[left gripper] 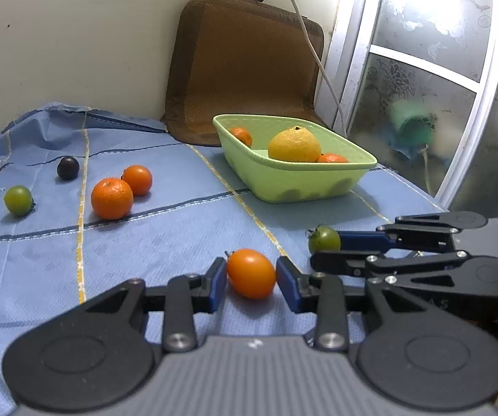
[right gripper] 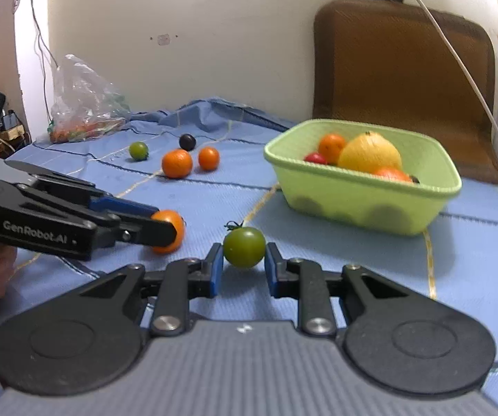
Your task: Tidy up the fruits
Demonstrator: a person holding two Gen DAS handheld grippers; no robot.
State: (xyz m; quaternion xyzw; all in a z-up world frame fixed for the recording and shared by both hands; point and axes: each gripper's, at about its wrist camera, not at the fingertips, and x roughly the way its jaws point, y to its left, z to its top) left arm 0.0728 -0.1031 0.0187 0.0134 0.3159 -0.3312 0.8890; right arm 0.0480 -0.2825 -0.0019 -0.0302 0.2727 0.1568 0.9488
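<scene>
My left gripper (left gripper: 251, 277) is shut on an orange tomato (left gripper: 251, 273) low over the blue cloth; it also shows in the right wrist view (right gripper: 167, 230). My right gripper (right gripper: 243, 265) is shut on a green tomato (right gripper: 244, 247), which the left wrist view (left gripper: 325, 239) shows too. A light green basket (left gripper: 304, 180) holds a yellow citrus (left gripper: 294, 145) and small oranges. On the cloth lie two oranges (left gripper: 112, 198) (left gripper: 138, 179), a dark plum (left gripper: 68, 168) and a second green tomato (left gripper: 18, 200).
A brown cushion (left gripper: 245, 62) leans on the wall behind the basket. A white cable (left gripper: 313, 48) hangs down beside it. A frosted glass door (left gripper: 432, 69) is on the right. A plastic bag (right gripper: 86, 104) lies at the cloth's far left.
</scene>
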